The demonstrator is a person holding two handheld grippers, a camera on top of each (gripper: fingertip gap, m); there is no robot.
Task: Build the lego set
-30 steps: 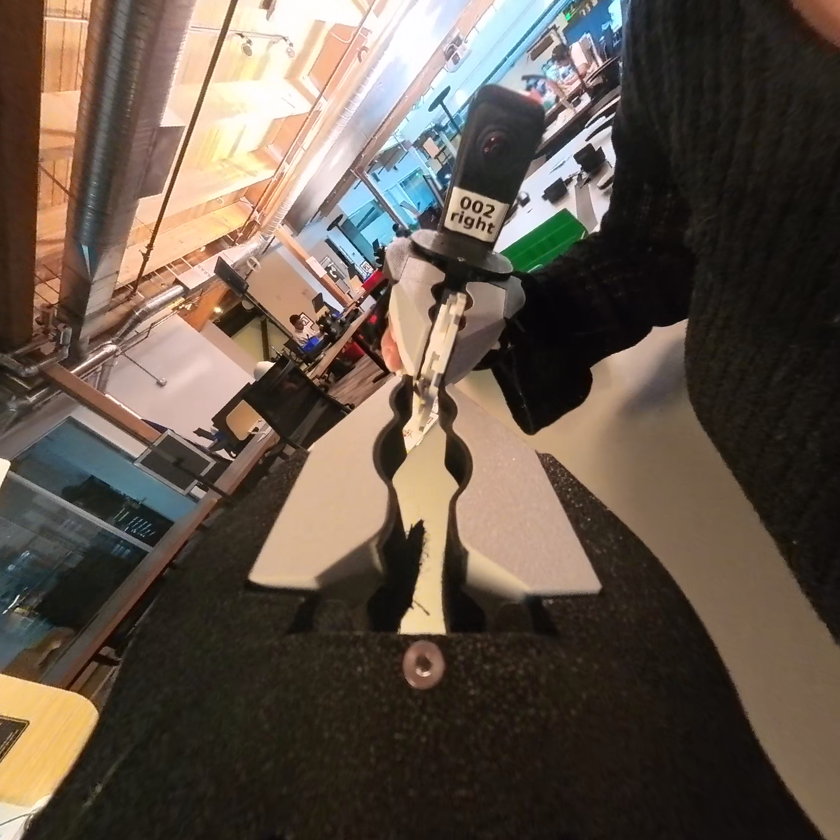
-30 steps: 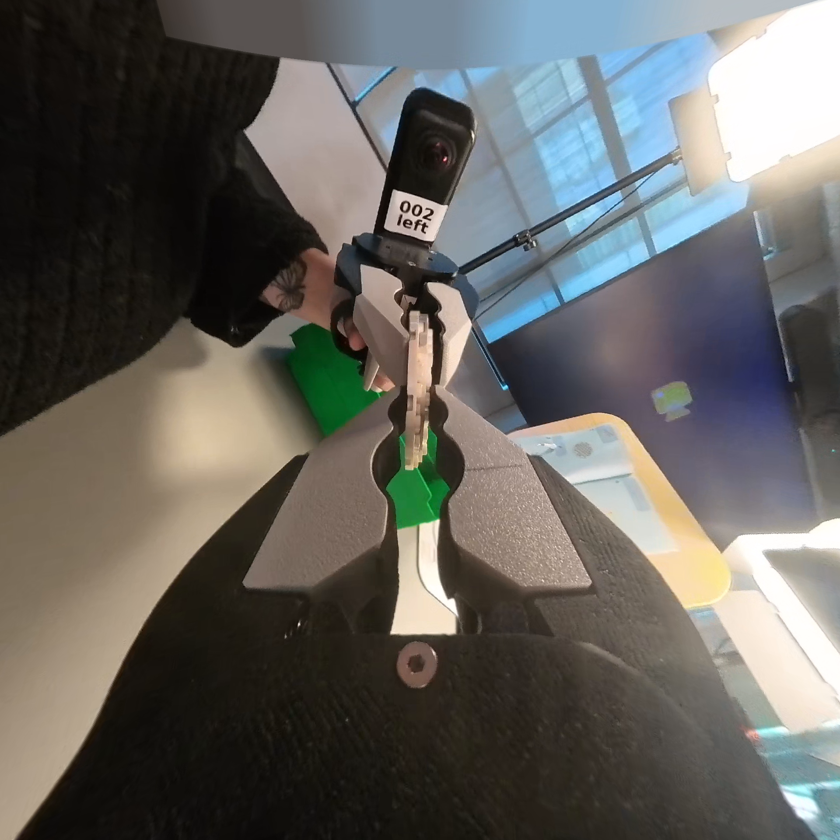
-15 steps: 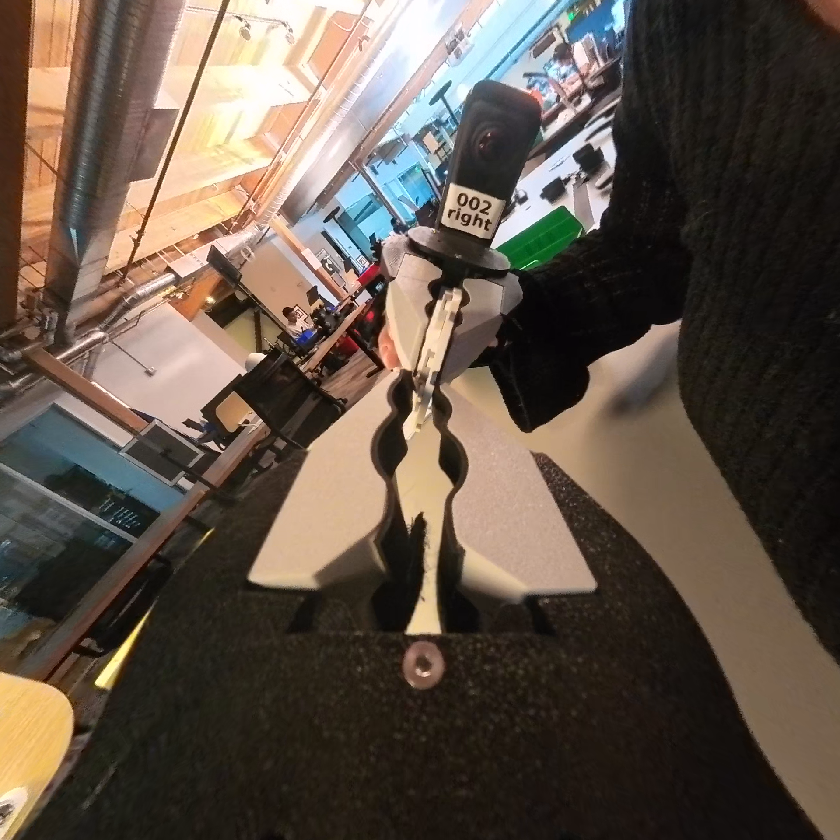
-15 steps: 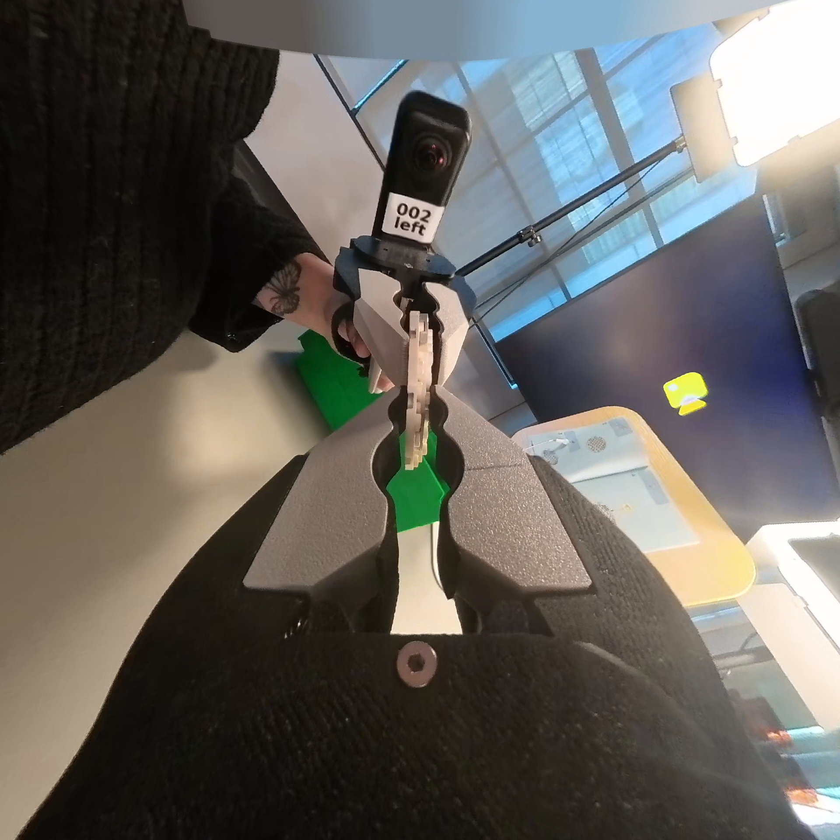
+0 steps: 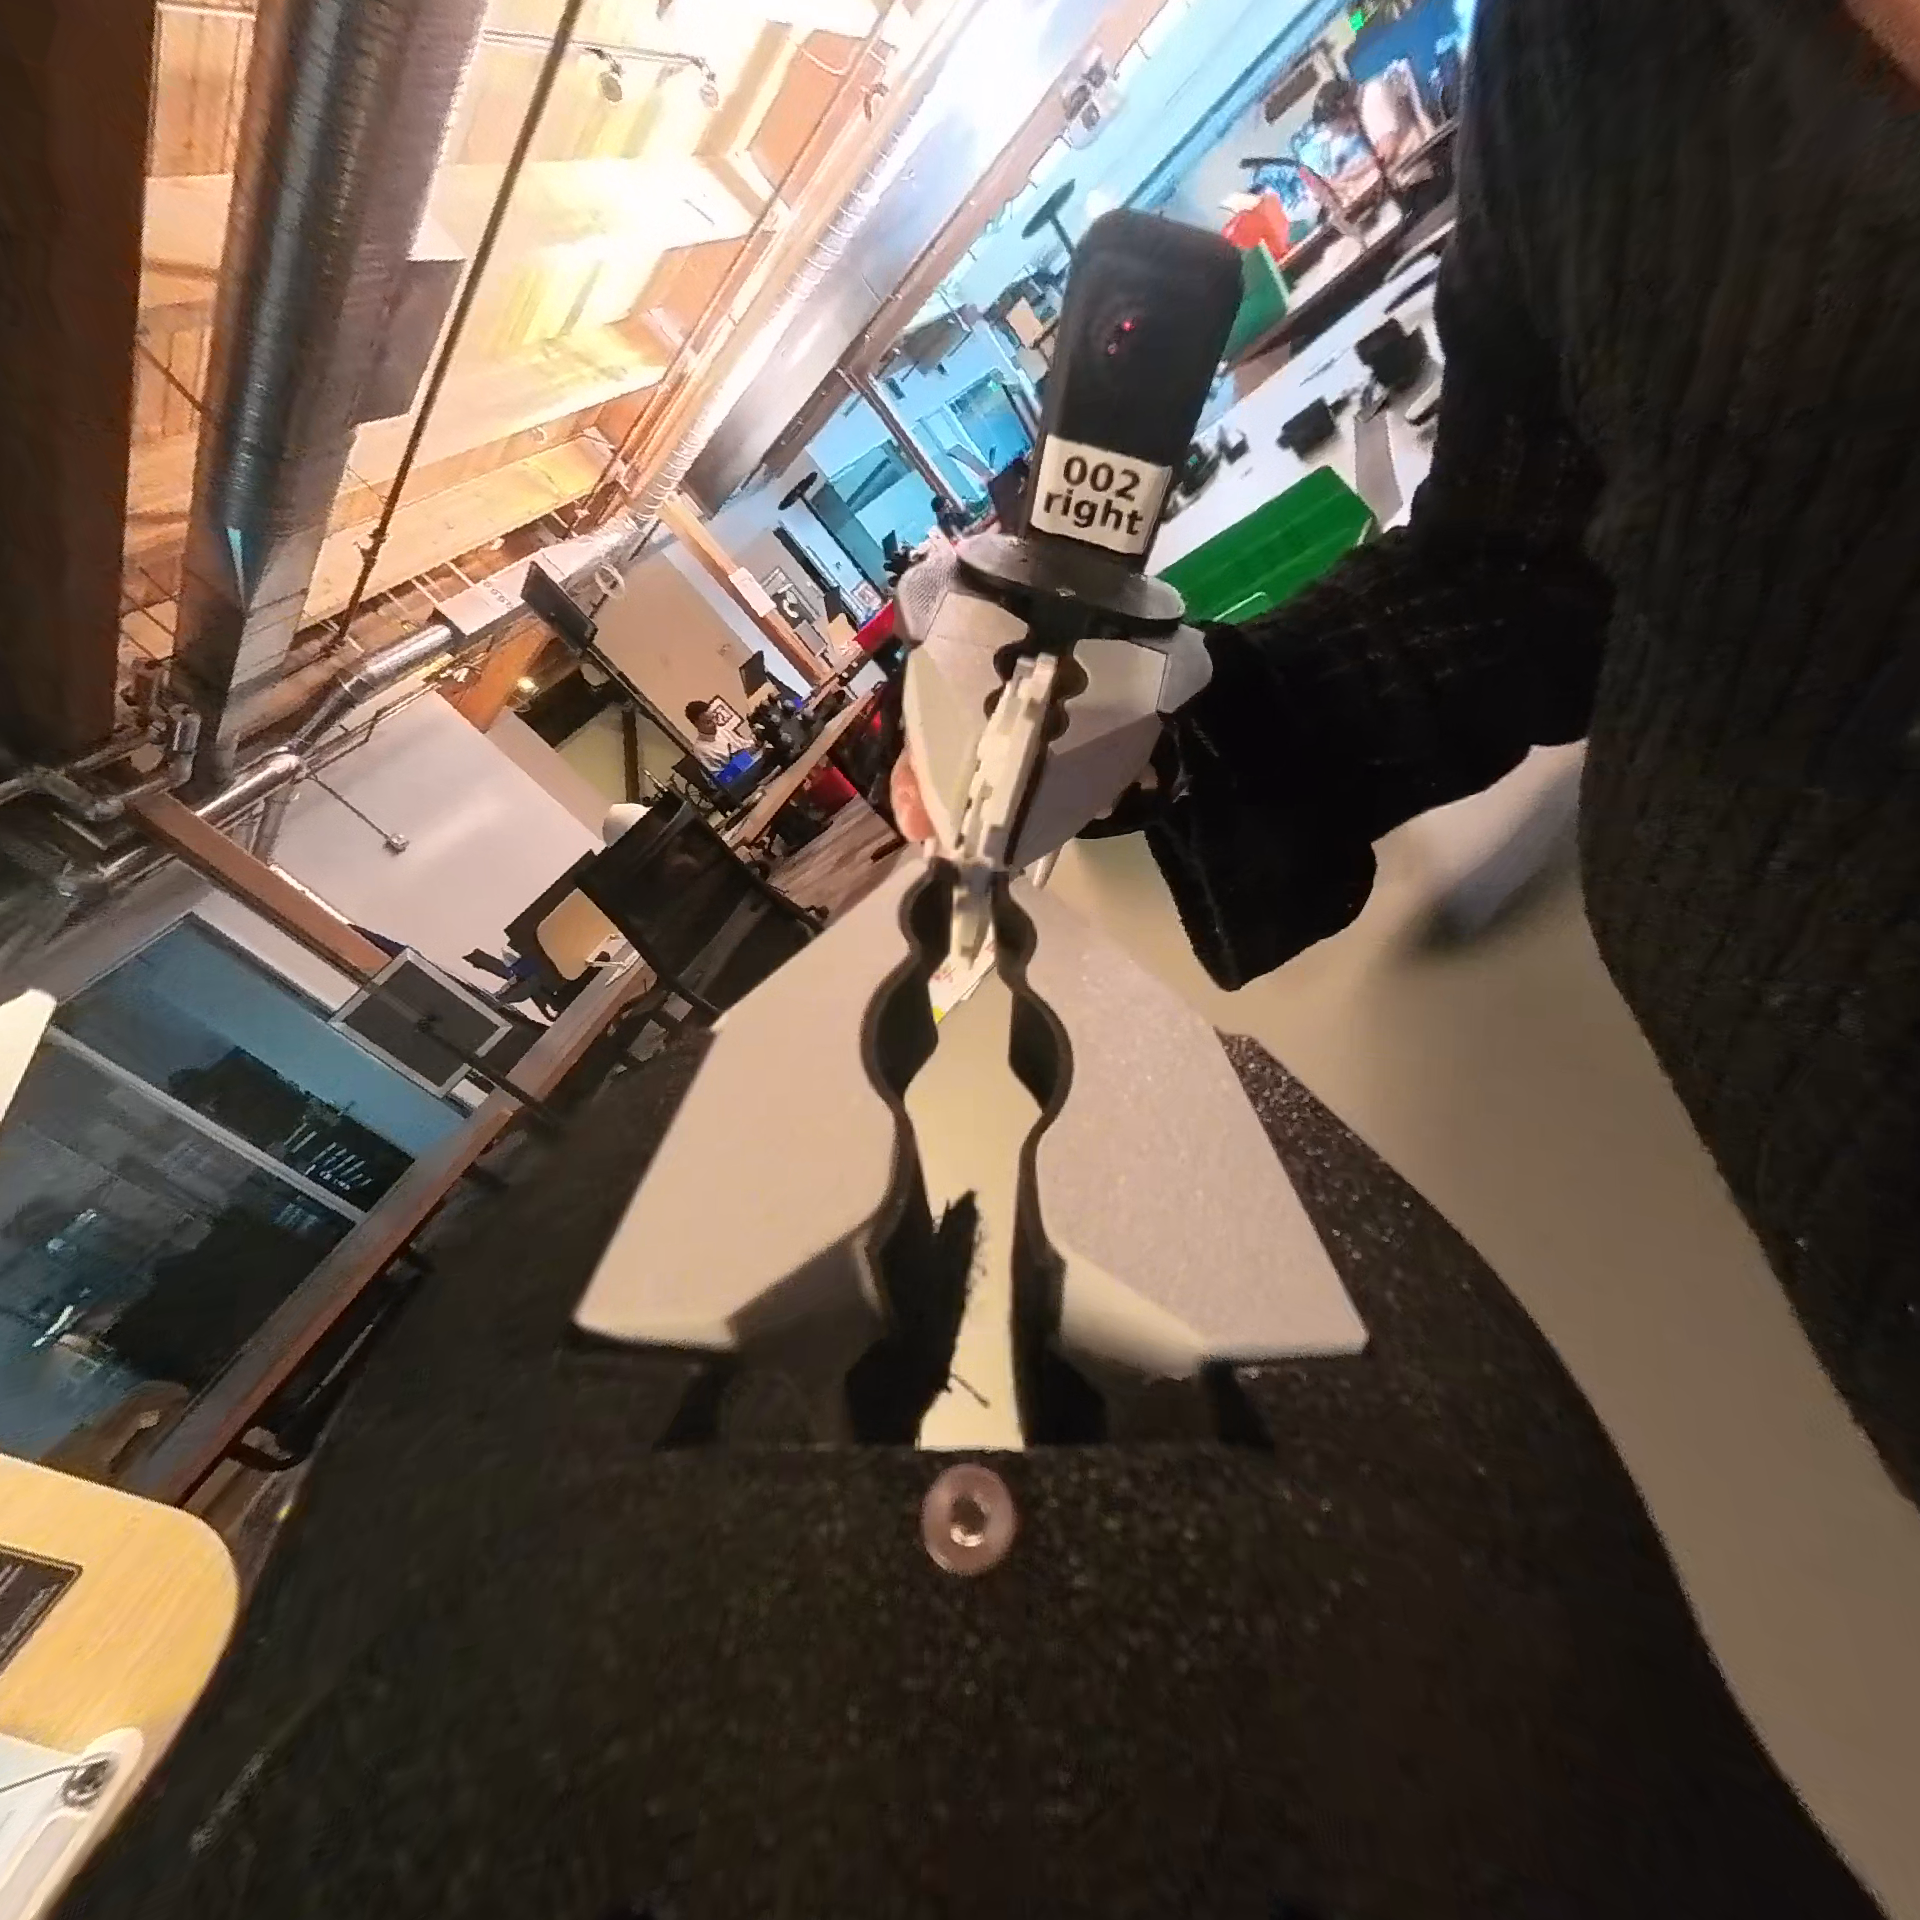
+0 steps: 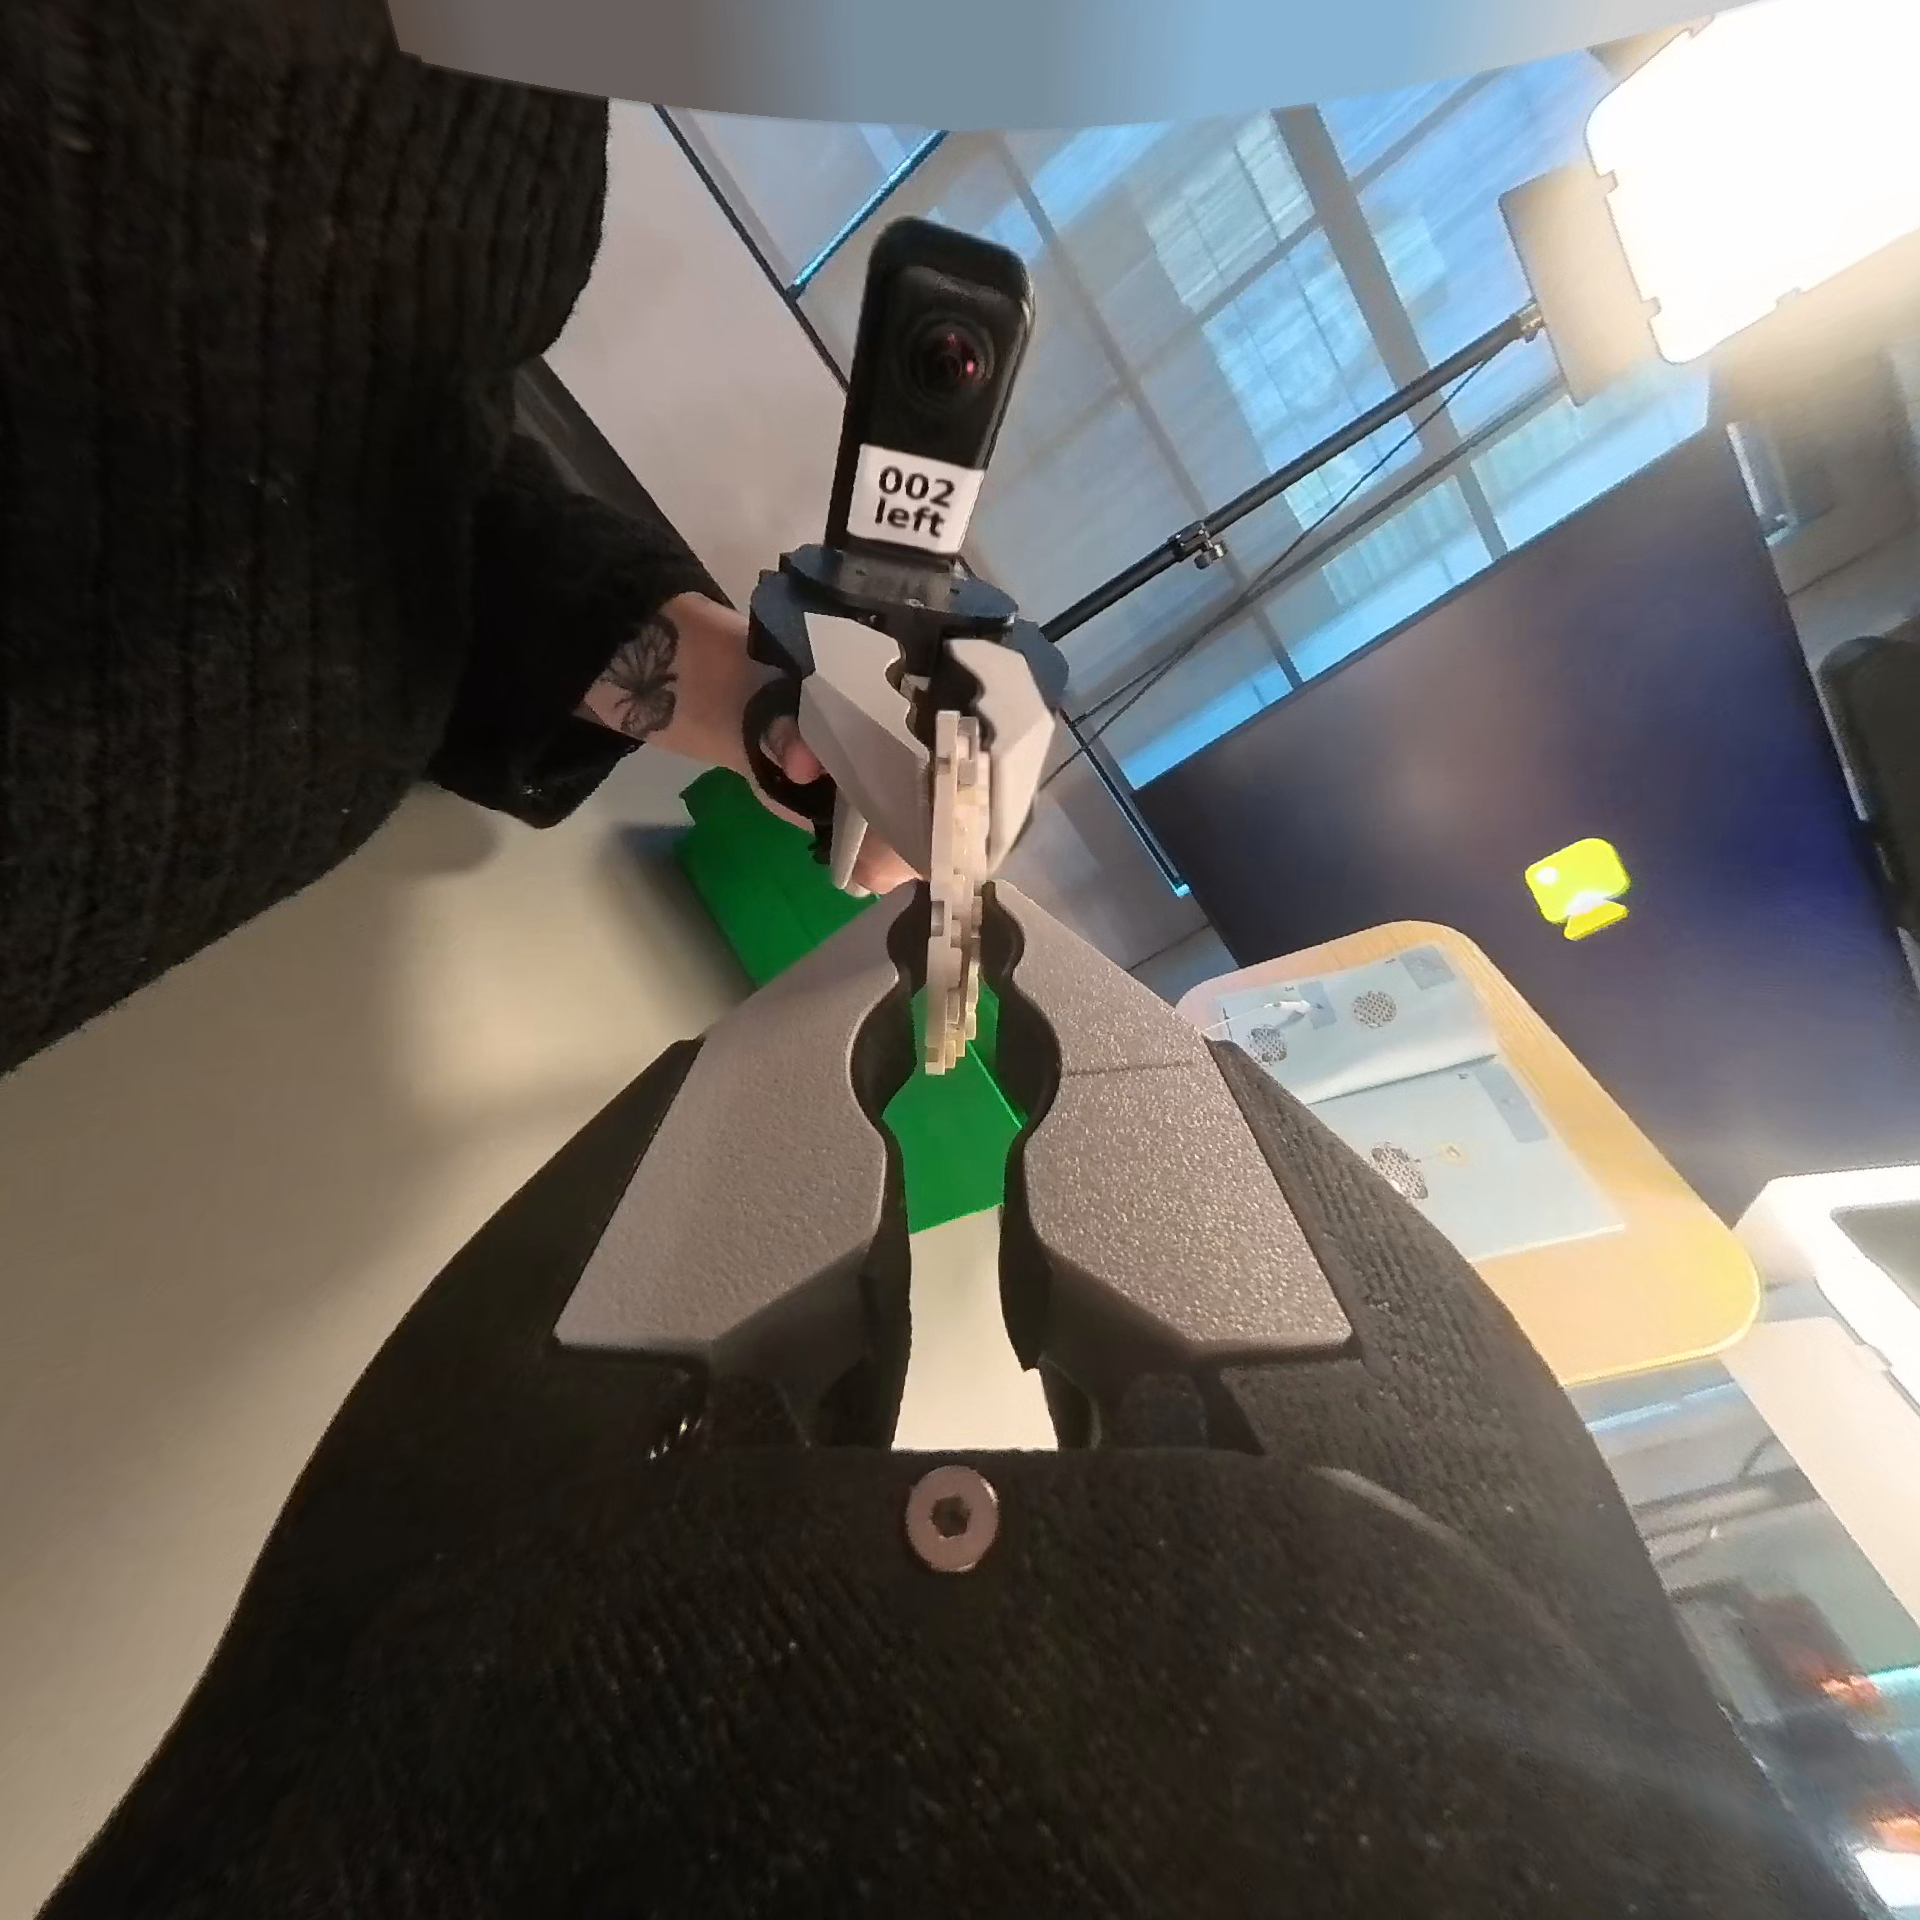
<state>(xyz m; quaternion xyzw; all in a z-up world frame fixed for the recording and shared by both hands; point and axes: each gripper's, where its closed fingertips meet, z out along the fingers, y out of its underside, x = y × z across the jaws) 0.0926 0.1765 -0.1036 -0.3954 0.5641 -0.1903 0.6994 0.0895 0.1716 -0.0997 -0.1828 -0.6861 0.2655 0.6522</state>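
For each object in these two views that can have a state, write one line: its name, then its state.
Left grey two-finger gripper: shut on the lego piece.
Right grey two-finger gripper: shut on the lego piece.
Pale grey flat stepped lego piece: held edge-on in the air between both grippers.
Green plastic bin: resting on the table.
Dark monitor screen: on.

Left hand-held gripper [image 5: 964, 883] tip-to-tip with right hand-held gripper [image 6: 951, 914], black sleeve [image 5: 1403, 707] close beside
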